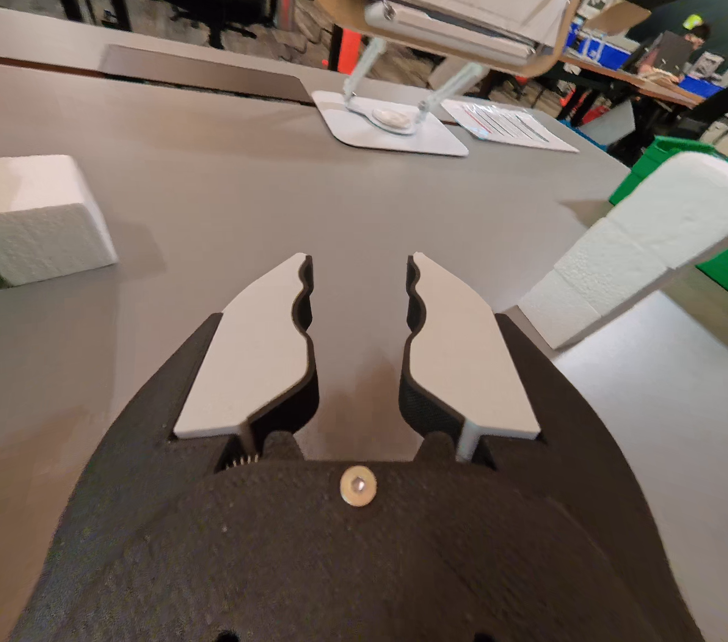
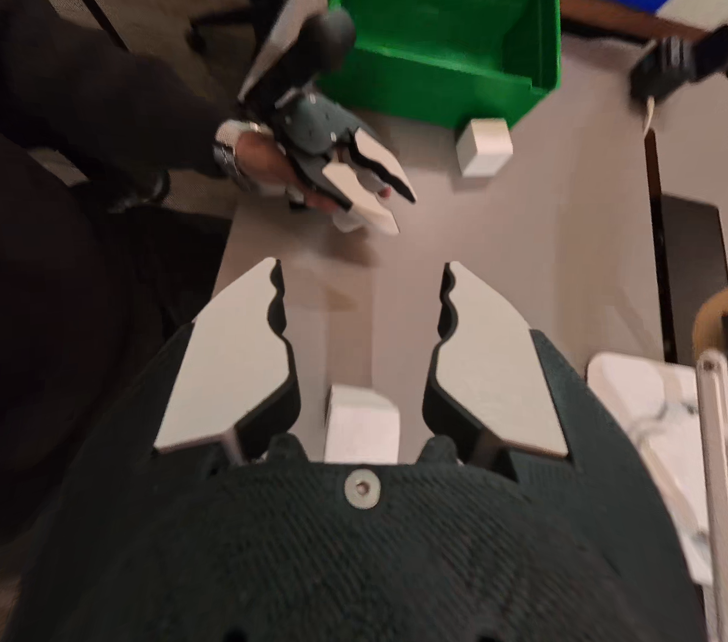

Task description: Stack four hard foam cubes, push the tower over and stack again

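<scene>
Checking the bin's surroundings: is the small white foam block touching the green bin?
Apart. The right wrist view shows grey table between the small white foam block and the green bin, though the picture is blurred.

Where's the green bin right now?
Right wrist view: the green bin sits at the far table edge, beyond the left gripper, a white foam block just before it.

Rough white foam blocks [image 1: 47, 225] on matt, smooth grey table [image 1: 275, 189]
</scene>
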A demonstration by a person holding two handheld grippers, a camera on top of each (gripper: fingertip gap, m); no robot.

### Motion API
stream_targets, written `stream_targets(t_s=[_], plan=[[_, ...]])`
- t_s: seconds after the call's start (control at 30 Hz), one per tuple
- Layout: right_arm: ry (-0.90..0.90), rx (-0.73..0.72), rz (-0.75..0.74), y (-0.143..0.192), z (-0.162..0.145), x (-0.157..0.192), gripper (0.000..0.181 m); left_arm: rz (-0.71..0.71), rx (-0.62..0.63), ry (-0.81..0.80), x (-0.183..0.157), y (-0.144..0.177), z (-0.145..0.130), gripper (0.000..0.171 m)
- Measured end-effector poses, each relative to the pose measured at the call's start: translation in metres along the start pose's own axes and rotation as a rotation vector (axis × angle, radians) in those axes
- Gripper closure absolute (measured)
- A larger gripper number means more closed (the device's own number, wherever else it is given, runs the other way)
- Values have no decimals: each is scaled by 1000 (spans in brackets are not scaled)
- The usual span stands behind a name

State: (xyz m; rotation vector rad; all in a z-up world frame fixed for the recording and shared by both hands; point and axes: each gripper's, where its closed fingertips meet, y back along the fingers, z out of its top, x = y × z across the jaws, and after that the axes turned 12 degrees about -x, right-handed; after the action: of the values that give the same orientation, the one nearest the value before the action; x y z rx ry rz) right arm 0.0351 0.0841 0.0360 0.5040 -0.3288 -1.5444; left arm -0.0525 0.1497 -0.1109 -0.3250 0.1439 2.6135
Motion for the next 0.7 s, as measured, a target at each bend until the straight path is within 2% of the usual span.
stream_targets(t_s=[0.07, 0.13, 0.23, 0.33, 0.43, 0.57, 0.67, 0.7], plan=[[2, -17, 31, -25, 19, -12, 105, 67, -60, -3, 15, 5, 14, 125], [12, 20, 39, -57, 25, -33, 108, 141, -142, -40, 30, 14, 32, 126], [59, 123, 108, -114, 18, -58, 113, 211, -213, -74, 43, 29, 49, 127], [110, 206, 166, -172, 10, -84, 112, 208, -198, -37, 48, 38, 45, 127], [129, 308, 138, -223, -15, -123, 106, 192, -173, -7, 51, 45, 40, 126], [100, 425, 101, -270, -52, -164, 93, 184, -201, 45, 52, 57, 43, 129], [32, 456, 145, -292, -68, -170, 98, 179, -209, 71, 56, 60, 43, 129], [5, 477, 171, -297, -74, -167, 105, 179, -203, 76, 57, 59, 42, 129]])
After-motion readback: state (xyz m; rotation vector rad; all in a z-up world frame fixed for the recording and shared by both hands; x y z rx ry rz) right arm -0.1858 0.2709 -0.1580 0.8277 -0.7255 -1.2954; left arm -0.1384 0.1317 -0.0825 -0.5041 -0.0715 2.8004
